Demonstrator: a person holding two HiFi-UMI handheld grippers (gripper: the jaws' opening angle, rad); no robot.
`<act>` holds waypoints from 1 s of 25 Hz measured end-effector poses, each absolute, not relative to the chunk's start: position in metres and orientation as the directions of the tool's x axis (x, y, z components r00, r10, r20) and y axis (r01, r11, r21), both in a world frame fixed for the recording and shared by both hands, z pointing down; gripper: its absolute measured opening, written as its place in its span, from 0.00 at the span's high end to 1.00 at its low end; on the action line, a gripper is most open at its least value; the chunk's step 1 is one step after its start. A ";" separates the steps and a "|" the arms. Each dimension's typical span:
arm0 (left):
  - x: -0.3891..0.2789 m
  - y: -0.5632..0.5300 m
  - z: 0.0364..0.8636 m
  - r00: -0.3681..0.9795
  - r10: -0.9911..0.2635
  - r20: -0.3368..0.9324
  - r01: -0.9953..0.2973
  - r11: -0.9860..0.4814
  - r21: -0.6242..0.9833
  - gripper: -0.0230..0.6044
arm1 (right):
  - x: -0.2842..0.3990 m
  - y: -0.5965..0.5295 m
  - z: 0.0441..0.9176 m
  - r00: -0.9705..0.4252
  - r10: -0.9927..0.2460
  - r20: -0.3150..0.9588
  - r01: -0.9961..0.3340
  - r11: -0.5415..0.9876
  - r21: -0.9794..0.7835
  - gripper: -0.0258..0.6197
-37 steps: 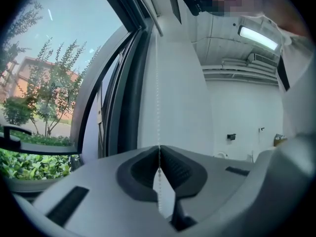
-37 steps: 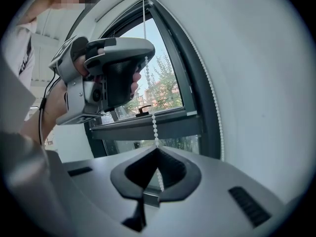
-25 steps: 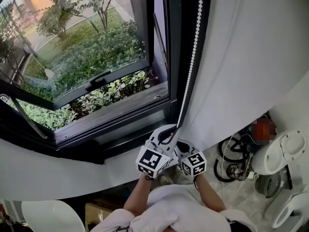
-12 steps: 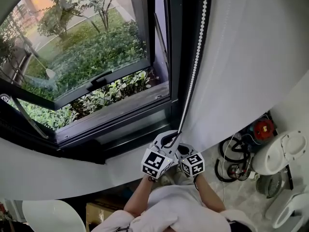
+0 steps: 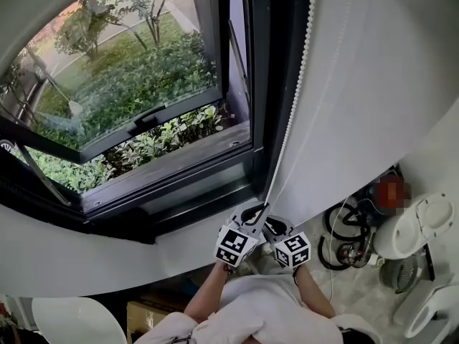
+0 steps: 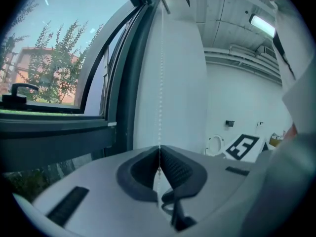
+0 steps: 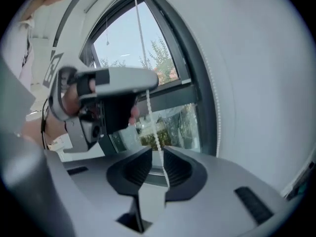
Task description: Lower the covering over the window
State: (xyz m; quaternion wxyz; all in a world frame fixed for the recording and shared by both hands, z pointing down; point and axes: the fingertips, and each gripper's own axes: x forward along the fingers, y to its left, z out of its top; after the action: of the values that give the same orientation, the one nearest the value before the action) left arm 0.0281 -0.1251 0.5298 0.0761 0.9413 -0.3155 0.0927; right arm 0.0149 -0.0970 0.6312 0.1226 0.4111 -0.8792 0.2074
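Observation:
A white bead chain (image 5: 290, 120) hangs beside the dark window frame (image 5: 262, 84). The white blind's lower edge (image 5: 36, 6) curves across the top left of the head view. My left gripper (image 5: 251, 212) is low on the chain and shut on it. In the left gripper view the chain (image 6: 160, 83) runs down into the closed jaws of the left gripper (image 6: 159, 149). My right gripper (image 5: 276, 225) sits just beside and below it. Its jaws have just been opening, so the right gripper (image 7: 154, 154) stands open. The chain (image 7: 139, 33) passes loosely between the pads.
The window sash with its handle (image 5: 154, 113) is tilted outward over green shrubs. A white sill (image 5: 72, 256) runs below the frame. Cables, a red object (image 5: 391, 188) and white appliances (image 5: 423, 228) crowd the floor at right. A white surface (image 5: 373, 84) fills the space right of the frame.
Both grippers have sunk lower along the chain. The blind's edge reaches further down at the top left. The right gripper's jaws have parted off the chain.

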 end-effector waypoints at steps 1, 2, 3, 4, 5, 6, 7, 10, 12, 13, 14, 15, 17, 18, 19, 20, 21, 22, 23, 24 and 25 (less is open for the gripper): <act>0.027 -0.125 0.534 0.782 -0.581 0.226 -0.610 -0.787 0.086 0.93 | 0.021 -0.098 0.621 -0.621 -0.693 0.367 -0.784 0.564 -0.260 0.85; 0.027 -0.124 0.535 0.783 -0.580 0.224 -0.610 -0.787 0.090 0.93 | 0.028 -0.098 0.610 -0.608 -0.715 0.346 -0.794 0.551 -0.257 0.85; 0.028 -0.123 0.535 0.785 -0.579 0.220 -0.607 -0.789 0.094 0.93 | 0.035 -0.100 0.598 -0.593 -0.737 0.323 -0.805 0.537 -0.252 0.85; 0.028 -0.123 0.534 0.787 -0.578 0.216 -0.606 -0.790 0.096 0.93 | 0.041 -0.101 0.585 -0.577 -0.760 0.300 -0.816 0.523 -0.244 0.85; 0.028 -0.123 0.534 0.788 -0.578 0.212 -0.606 -0.790 0.094 0.93 | 0.046 -0.103 0.571 -0.560 -0.781 0.275 -0.828 0.511 -0.233 0.85; 0.028 -0.123 0.534 0.787 -0.579 0.210 -0.606 -0.790 0.091 0.93 | 0.051 -0.105 0.555 -0.545 -0.802 0.246 -0.837 0.501 -0.220 0.86; 0.028 -0.124 0.535 0.787 -0.580 0.208 -0.606 -0.791 0.088 0.93 | 0.054 -0.107 0.537 -0.534 -0.818 0.212 -0.843 0.496 -0.209 0.86; 0.027 -0.125 0.538 0.784 -0.586 0.204 -0.610 -0.788 0.079 0.93 | 0.055 -0.111 0.481 -0.536 -0.837 0.105 -0.840 0.518 -0.161 0.86; 0.027 -0.126 0.537 0.783 -0.590 0.198 -0.612 -0.787 0.078 0.93 | 0.051 -0.113 0.448 -0.554 -0.831 0.055 -0.830 0.546 -0.113 0.86; 0.027 -0.126 0.536 0.783 -0.591 0.196 -0.613 -0.786 0.078 0.93 | 0.049 -0.114 0.434 -0.562 -0.826 0.035 -0.825 0.558 -0.092 0.85; 0.027 -0.126 0.536 0.782 -0.591 0.196 -0.614 -0.785 0.079 0.93 | 0.047 -0.115 0.422 -0.570 -0.822 0.016 -0.820 0.567 -0.074 0.85; 0.027 -0.125 0.535 0.783 -0.591 0.197 -0.613 -0.786 0.082 0.93 | 0.045 -0.116 0.411 -0.575 -0.818 -0.001 -0.816 0.575 -0.058 0.85; 0.028 -0.124 0.535 0.784 -0.589 0.195 -0.612 -0.787 0.083 0.93 | 0.040 -0.119 0.393 -0.587 -0.809 -0.026 -0.809 0.588 -0.028 0.84; 0.028 -0.124 0.535 0.784 -0.590 0.192 -0.612 -0.787 0.082 0.93 | 0.038 -0.121 0.386 -0.593 -0.804 -0.036 -0.804 0.594 -0.015 0.82; 0.028 -0.124 0.535 0.785 -0.590 0.190 -0.612 -0.787 0.083 0.93 | 0.036 -0.123 0.379 -0.599 -0.800 -0.046 -0.801 0.599 -0.002 0.82; 0.028 -0.124 0.535 0.784 -0.591 0.189 -0.612 -0.786 0.084 0.93 | 0.034 -0.125 0.373 -0.603 -0.796 -0.056 -0.797 0.603 0.010 0.82; 0.028 -0.125 0.536 0.784 -0.592 0.187 -0.613 -0.786 0.084 0.93 | 0.032 -0.126 0.367 -0.606 -0.792 -0.065 -0.795 0.606 0.022 0.81; 0.028 -0.125 0.536 0.784 -0.593 0.185 -0.613 -0.785 0.085 0.93 | 0.031 -0.128 0.362 -0.609 -0.790 -0.073 -0.793 0.609 0.034 0.80; 0.028 -0.124 0.536 0.784 -0.592 0.186 -0.613 -0.785 0.088 0.93 | 0.030 -0.130 0.358 -0.611 -0.787 -0.080 -0.791 0.610 0.045 0.80; 0.029 -0.124 0.536 0.785 -0.591 0.187 -0.612 -0.785 0.090 0.93 | 0.029 -0.132 0.353 -0.612 -0.786 -0.086 -0.791 0.610 0.055 0.80; 0.028 -0.124 0.536 0.785 -0.592 0.184 -0.613 -0.785 0.090 0.93 | 0.029 -0.133 0.349 -0.612 -0.786 -0.092 -0.791 0.608 0.063 0.80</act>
State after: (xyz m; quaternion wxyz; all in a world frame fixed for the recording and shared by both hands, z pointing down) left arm 0.0284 -0.1242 0.5359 0.0728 0.9419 -0.3197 0.0731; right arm 0.0287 -0.1334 0.3490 -0.0276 0.4398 -0.8963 -0.0488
